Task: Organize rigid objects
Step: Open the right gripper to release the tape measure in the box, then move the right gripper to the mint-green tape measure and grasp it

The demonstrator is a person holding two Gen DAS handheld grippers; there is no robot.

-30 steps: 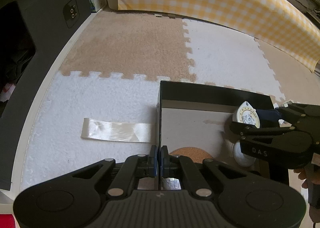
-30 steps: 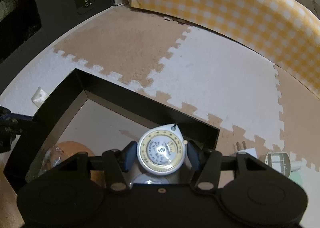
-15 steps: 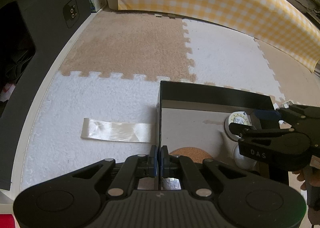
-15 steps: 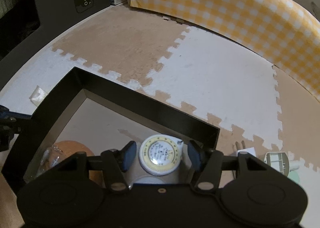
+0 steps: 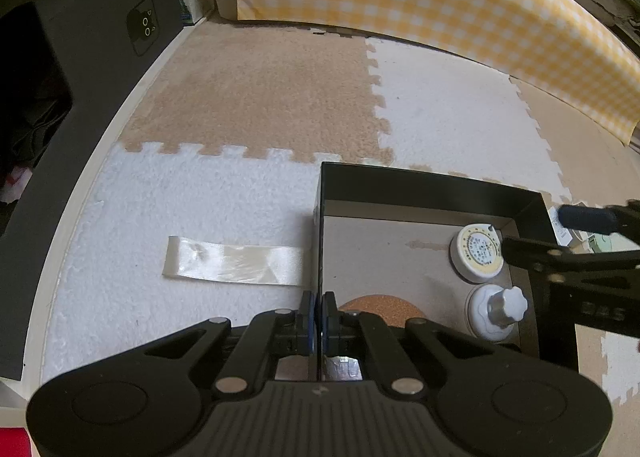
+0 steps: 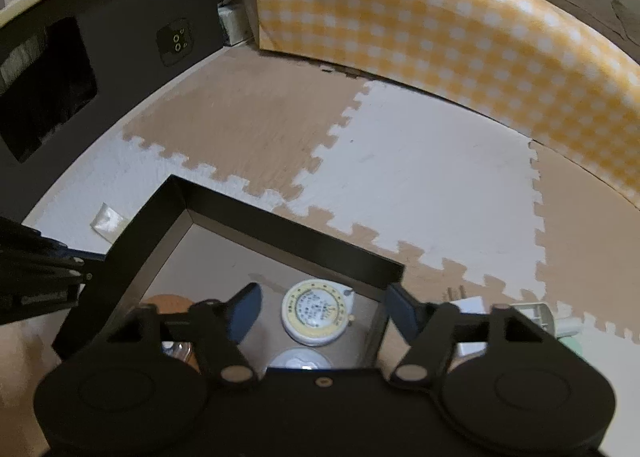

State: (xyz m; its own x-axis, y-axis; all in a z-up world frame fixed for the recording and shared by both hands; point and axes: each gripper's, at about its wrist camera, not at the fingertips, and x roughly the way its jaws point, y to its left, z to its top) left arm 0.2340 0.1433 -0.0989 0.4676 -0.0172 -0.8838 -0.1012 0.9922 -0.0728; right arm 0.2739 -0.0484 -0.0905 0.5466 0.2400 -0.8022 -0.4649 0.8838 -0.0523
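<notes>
A black open box (image 5: 428, 189) (image 6: 288, 233) sits on the foam floor mat. Inside lie a round white tape measure with a yellow-ringed face (image 5: 478, 253) (image 6: 316, 311), a white knobbed lid (image 5: 496, 311) and a cork disc (image 5: 380, 307). My left gripper (image 5: 319, 311) is shut on the box's left wall. My right gripper (image 6: 324, 311) is open and empty above the tape measure, straddling the box's right wall; it shows in the left wrist view (image 5: 576, 245).
A clear tape strip (image 5: 236, 261) lies on the white mat left of the box. A yellow checked cushion (image 5: 440, 5) lines the back. Black furniture (image 5: 80, 57) stands at left. A white plug (image 6: 468, 303) and small items lie right of the box.
My right gripper lowered the tape measure into the box, opened and let it go, then drew back upward. The left gripper stayed shut on the box wall.
</notes>
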